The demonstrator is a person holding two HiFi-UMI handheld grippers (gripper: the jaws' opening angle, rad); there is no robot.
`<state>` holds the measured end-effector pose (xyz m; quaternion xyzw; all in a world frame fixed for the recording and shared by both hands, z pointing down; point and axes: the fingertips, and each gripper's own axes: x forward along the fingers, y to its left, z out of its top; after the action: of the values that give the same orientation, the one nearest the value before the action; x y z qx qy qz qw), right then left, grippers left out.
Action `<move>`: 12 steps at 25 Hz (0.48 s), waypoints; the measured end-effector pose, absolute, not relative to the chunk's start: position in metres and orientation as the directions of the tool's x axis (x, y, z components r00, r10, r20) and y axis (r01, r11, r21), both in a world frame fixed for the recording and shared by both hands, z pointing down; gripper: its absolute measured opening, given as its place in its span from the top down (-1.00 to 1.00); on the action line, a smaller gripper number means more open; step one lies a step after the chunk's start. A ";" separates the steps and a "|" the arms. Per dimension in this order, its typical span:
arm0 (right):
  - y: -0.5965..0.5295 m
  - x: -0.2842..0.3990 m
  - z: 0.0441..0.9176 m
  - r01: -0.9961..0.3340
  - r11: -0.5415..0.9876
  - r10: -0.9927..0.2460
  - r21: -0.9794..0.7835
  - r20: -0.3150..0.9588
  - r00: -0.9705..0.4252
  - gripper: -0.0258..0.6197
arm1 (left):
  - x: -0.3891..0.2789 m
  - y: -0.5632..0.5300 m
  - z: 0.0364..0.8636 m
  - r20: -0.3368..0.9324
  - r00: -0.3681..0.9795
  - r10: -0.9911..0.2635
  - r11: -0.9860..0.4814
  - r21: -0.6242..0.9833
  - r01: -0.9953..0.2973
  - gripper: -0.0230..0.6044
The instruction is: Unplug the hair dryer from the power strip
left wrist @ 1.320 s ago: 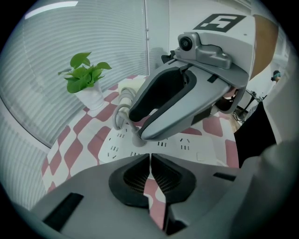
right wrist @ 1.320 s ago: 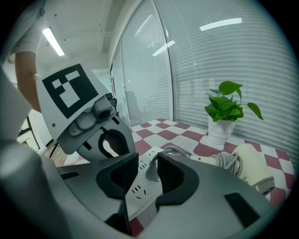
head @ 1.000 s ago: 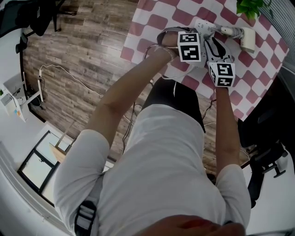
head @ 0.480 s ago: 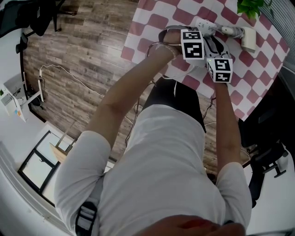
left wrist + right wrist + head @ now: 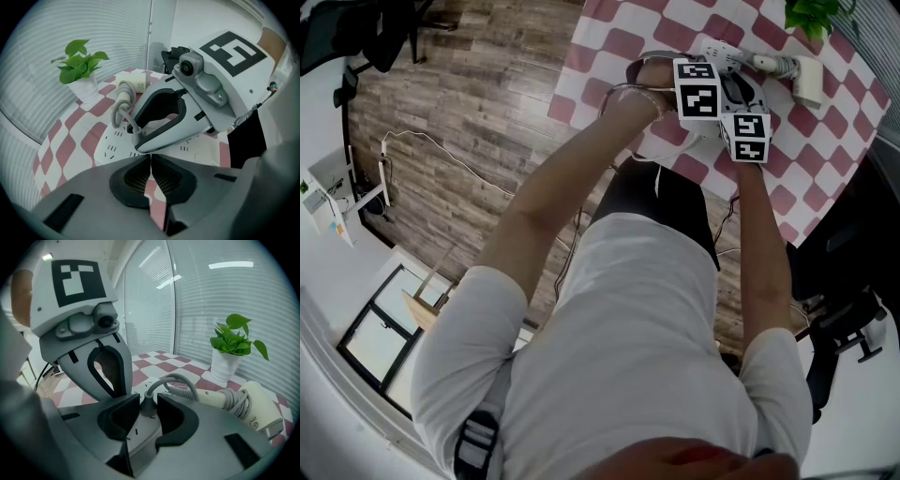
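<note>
Two hand-held grippers meet over a white power strip (image 5: 108,149) on a table under a red-and-white checked cloth (image 5: 609,42), with the person leaning in from the near side above a wooden floor (image 5: 459,103). The left gripper (image 5: 150,159) points steeply down at the strip's near edge, its jaws shut tight against each other with nothing between them. The right gripper (image 5: 148,399), just to its right and angled lower, stands with its jaws a little apart and has just been closing. The grey plug (image 5: 149,409) sits upright between them, still seated in its socket and close to both pads, though a firm pinch cannot be made out. From the plug a grey cord (image 5: 173,379) arches up and runs off to the right. It ends in loose coils on the handle of the pale hair dryer (image 5: 257,405), which lies on its side on the cloth just beyond the strip at the far right. A potted plant (image 5: 234,341) in a white pot stands farther back, near the window blinds.
</note>
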<state>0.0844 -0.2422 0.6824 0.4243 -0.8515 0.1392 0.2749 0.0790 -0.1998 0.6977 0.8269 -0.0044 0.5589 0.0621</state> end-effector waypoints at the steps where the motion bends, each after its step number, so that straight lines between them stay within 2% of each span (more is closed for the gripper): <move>1: -0.242 0.084 0.682 -0.797 0.604 -0.645 -0.004 0.585 -0.492 0.53 | 0.079 -0.200 0.698 0.927 0.371 0.058 -0.993 0.093 -0.076 0.81; 12: -0.242 0.082 0.676 -0.795 0.607 -0.643 0.019 0.600 -0.476 0.60 | 0.080 -0.201 0.699 0.941 0.335 0.054 -0.991 0.092 -0.099 0.81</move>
<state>0.0817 -0.2421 0.6758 0.4233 -0.8490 0.1321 0.2874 0.0798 -0.2007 0.6995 0.8144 -0.0139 0.5763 0.0665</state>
